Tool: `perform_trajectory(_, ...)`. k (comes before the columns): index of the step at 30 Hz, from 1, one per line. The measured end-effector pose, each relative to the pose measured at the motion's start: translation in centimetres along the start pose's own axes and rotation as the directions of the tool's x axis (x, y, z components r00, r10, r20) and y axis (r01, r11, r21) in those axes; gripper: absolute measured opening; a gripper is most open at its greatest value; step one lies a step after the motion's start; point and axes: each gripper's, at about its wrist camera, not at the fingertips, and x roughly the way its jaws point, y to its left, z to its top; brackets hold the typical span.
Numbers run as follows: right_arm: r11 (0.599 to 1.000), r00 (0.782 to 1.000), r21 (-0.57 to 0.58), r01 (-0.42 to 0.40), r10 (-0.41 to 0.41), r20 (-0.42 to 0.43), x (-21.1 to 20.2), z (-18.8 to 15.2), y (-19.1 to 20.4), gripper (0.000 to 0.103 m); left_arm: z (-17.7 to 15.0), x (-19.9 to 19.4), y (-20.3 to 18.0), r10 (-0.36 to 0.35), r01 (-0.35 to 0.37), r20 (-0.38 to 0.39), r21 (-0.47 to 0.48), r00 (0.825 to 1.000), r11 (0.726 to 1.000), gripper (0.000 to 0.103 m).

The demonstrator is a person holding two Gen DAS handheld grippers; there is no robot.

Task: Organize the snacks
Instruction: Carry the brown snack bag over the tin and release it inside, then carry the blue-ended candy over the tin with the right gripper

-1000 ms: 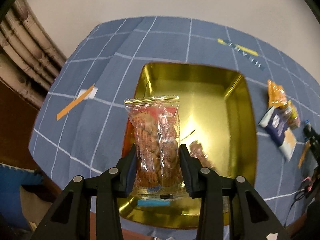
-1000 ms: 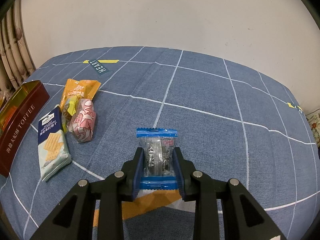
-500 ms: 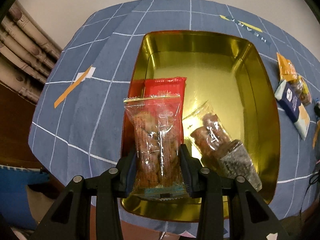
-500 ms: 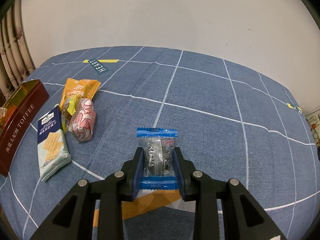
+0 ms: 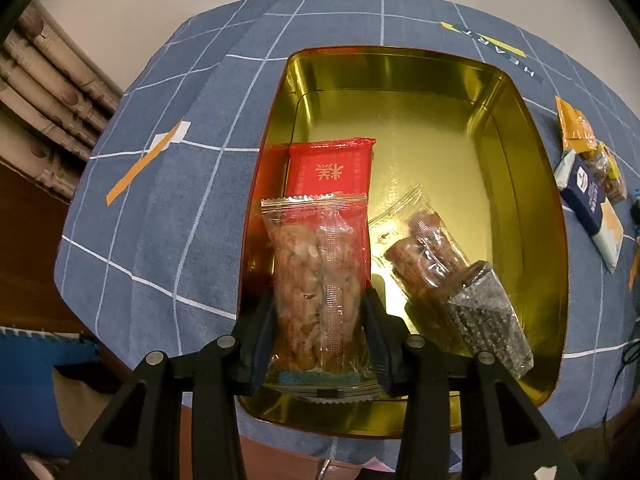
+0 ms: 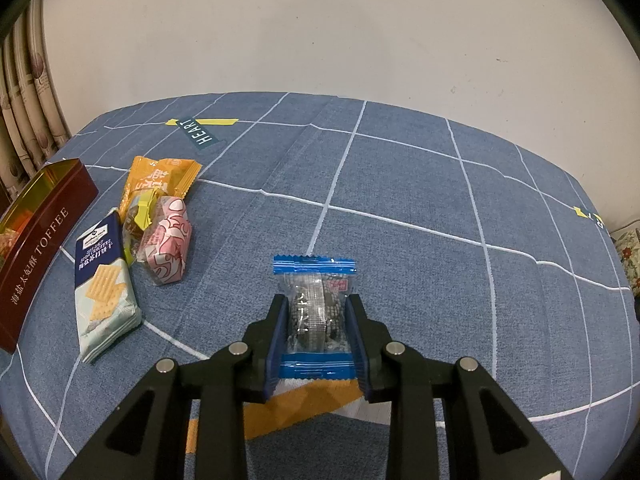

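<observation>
My left hand-held gripper (image 5: 320, 320): points steeply down over the gold tin (image 5: 516, 168); its jaws are opening, with the clear packet of fried twists (image 5: 318, 280) upright between them, the pads at the packet's sides. The packet's lower edge sits at the tin's near end.

Gold tin, contents: one red packet (image 5: 330, 168) lying flat along the left wall, just behind my clear packet; one clear pack of brown sticks (image 5: 424, 252) lying aslant near the middle; one dark speckled pack (image 5: 488, 320) touching that pack's near end, by the near right corner. The far half of the tin floor is bare gold.

My right hand-held gripper (image 6: 317, 332): clenched on a blue-edged sweet wrapper (image 6: 315, 312) with dark contents, held above the table (image 6: 400, 184), which wears a blue grid cloth.

Loose on the table, left of that gripper: cracker pack, navy and pale (image 6: 105, 280); pink-patterned packet (image 6: 166, 248); orange packet (image 6: 158, 178), all touching in one cluster. The tin's maroon outer wall, lettered TOFFEE, stands just beside them.
</observation>
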Motion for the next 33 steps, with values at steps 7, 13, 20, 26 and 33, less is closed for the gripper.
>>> perform_trajectory(7, 1.0, 1.0, -0.002, 0.001, -0.001, 0.0, 0.0, 0.0, 0.0, 0.03, -0.3, -1.0, 0.0, -0.02, 0.021, 0.022, -0.02, 1.0, 1.0, 0.046)
perform_trajectory(13, 1.0, 1.0, -0.002, 0.001, -0.001, 0.0, 0.0, 0.0, 0.1, 0.03, -0.4, -2.6, -0.4, -0.047, 0.048, 0.047, -0.033, 0.998, 0.998, 0.048)
perform_trajectory(20, 1.0, 1.0, -0.002, 0.0, 0.0, 0.0, 0.0, 0.0, -0.1, 0.03, -0.7, -5.0, -1.1, -0.159, 0.163, 0.061, -0.084, 0.985, 0.983, 0.048)
perform_trajectory(26, 1.0, 1.0, -0.002, -0.001, 0.001, 0.0, 0.0, 0.0, 0.0, 0.03, -0.6, -5.1, -1.7, -0.223, 0.226, 0.038, -0.124, 0.974, 0.966, 0.048)
perform_trajectory(33, 1.0, 1.0, -0.005, 0.001, -0.001, 0.0, 0.0, 0.0, -0.1, 0.03, -1.1, -5.3, -1.1, -0.193, 0.201, 0.068, -0.134, 0.979, 0.97, 0.048)
